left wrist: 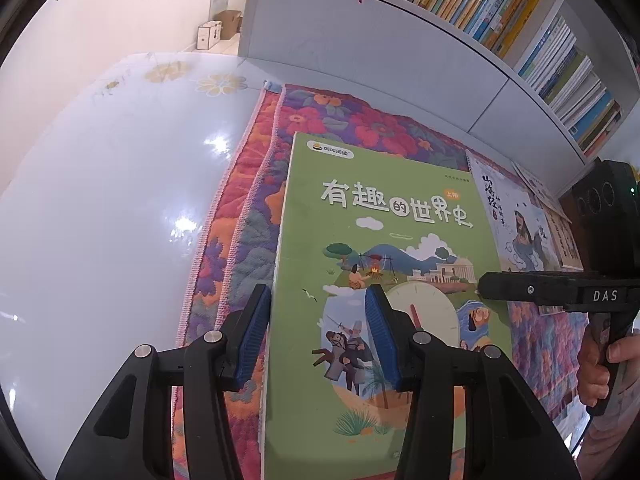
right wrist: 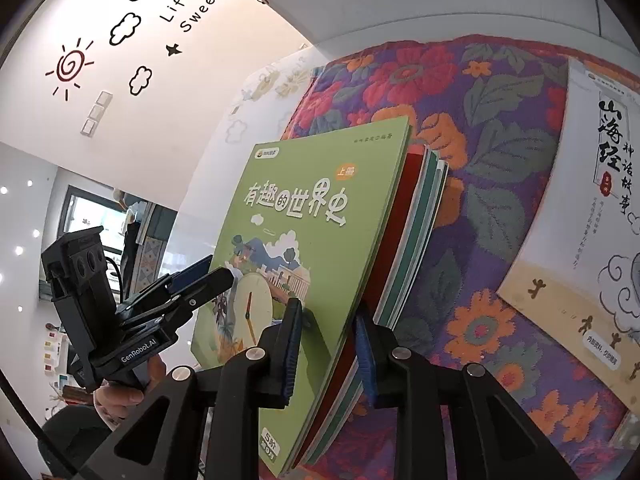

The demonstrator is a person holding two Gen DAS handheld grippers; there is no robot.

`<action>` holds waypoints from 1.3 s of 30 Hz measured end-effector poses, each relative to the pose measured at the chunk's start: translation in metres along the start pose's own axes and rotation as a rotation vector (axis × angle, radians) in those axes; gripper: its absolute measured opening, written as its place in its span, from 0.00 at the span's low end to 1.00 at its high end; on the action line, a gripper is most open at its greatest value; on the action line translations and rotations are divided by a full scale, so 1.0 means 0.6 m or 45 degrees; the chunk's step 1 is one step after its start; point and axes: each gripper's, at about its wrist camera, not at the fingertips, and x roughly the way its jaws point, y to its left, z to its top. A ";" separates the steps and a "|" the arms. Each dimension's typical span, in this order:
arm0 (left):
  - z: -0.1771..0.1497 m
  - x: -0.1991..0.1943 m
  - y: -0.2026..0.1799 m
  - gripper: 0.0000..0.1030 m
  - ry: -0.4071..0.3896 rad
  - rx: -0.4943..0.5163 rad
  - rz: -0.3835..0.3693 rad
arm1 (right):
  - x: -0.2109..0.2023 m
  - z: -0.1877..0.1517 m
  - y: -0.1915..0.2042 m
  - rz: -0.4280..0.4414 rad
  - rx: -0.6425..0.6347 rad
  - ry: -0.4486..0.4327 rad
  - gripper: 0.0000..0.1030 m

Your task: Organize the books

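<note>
Books (right wrist: 320, 248) are being lifted as a stack off the floral quilt (right wrist: 492, 184): my right tool (right wrist: 328, 352) is clamping its edge, my left tool (left wrist: 316, 332) is straddling the green cover's side (contact unclear). Shelving is remaining; another book (right wrist: 592, 216) is lying nearby.
</note>
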 end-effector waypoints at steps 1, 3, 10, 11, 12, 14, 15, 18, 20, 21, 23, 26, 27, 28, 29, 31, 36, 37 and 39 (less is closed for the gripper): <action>0.000 0.000 0.001 0.44 0.001 -0.003 -0.001 | 0.000 0.000 0.001 -0.004 -0.003 0.000 0.25; 0.001 0.001 0.001 0.44 0.007 0.001 0.000 | 0.001 0.000 0.003 -0.005 -0.003 0.008 0.27; 0.001 0.000 -0.004 0.44 0.006 0.002 0.034 | -0.001 0.005 0.014 -0.058 -0.031 0.042 0.35; 0.000 -0.003 -0.005 0.44 -0.001 0.001 0.039 | -0.004 0.005 0.014 -0.082 -0.035 0.041 0.37; 0.001 -0.008 -0.007 0.44 -0.016 0.007 0.053 | -0.012 0.006 0.012 -0.106 -0.039 0.026 0.38; 0.002 -0.014 -0.014 0.45 -0.028 0.025 0.083 | -0.026 0.010 0.007 -0.147 -0.044 -0.006 0.42; 0.002 -0.017 -0.018 0.45 -0.027 0.036 0.101 | -0.032 0.013 0.004 -0.162 -0.045 -0.022 0.46; 0.004 -0.028 -0.038 0.45 -0.040 0.062 0.101 | -0.052 0.013 -0.011 -0.192 -0.041 -0.055 0.48; 0.006 -0.036 -0.055 0.45 -0.049 0.077 0.088 | -0.066 0.010 -0.022 -0.178 -0.027 -0.063 0.48; 0.008 -0.039 -0.066 0.45 -0.054 0.089 0.076 | -0.079 0.008 -0.031 -0.173 -0.016 -0.074 0.48; 0.013 -0.045 -0.084 0.46 -0.067 0.108 0.058 | -0.102 0.006 -0.042 -0.172 -0.007 -0.100 0.48; 0.027 -0.051 -0.130 0.46 -0.092 0.162 0.039 | -0.162 0.002 -0.069 -0.201 0.021 -0.180 0.48; 0.031 -0.049 -0.147 0.46 -0.096 0.176 0.029 | -0.187 -0.002 -0.083 -0.217 0.046 -0.216 0.48; 0.035 -0.046 -0.163 0.46 -0.096 0.188 0.020 | -0.206 -0.006 -0.094 -0.223 0.063 -0.241 0.49; 0.040 -0.040 -0.186 0.46 -0.095 0.203 0.005 | -0.227 -0.013 -0.108 -0.226 0.079 -0.264 0.49; 0.045 -0.028 -0.226 0.46 -0.087 0.234 -0.024 | -0.274 -0.033 -0.145 -0.240 0.121 -0.314 0.49; 0.033 0.022 -0.362 0.46 -0.038 0.372 -0.171 | -0.360 -0.094 -0.249 -0.287 0.257 -0.398 0.52; 0.026 0.031 -0.383 0.46 -0.031 0.389 -0.197 | -0.373 -0.107 -0.270 -0.301 0.287 -0.403 0.52; 0.009 0.053 -0.425 0.46 -0.006 0.421 -0.246 | -0.400 -0.140 -0.328 -0.334 0.356 -0.414 0.52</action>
